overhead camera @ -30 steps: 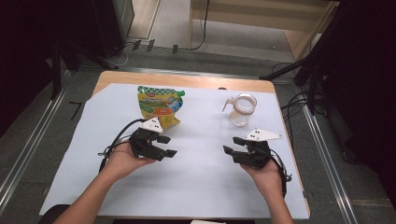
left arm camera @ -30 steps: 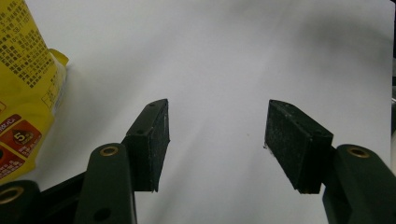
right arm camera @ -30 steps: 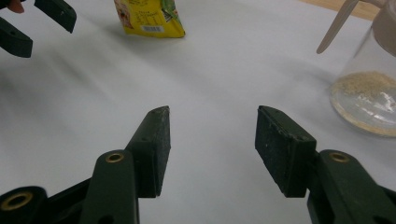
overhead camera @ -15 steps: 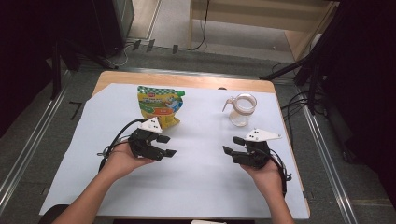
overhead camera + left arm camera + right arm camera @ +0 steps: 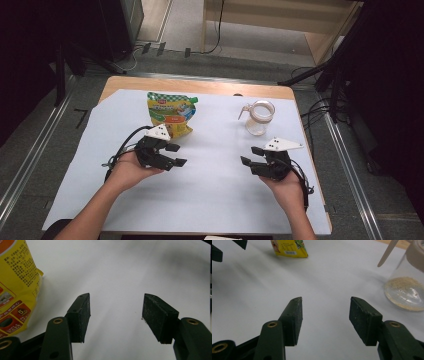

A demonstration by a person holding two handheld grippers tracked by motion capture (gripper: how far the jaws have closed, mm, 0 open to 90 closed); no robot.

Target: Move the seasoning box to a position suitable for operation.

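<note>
The left gripper (image 5: 176, 155) rests on the white sheet (image 5: 210, 200) covering the bench (image 5: 200, 85), jaws apart and empty, just in front of the yellow pouch (image 5: 170, 112). The yellow pouch lies flat toward the sheet's far edge. To the right of the pouch, well apart, stands the glass jar (image 5: 259, 117), holding a thin layer of pale grains. In front of the jar, the right gripper (image 5: 250, 156) rests with jaws apart, holding nothing.
</note>
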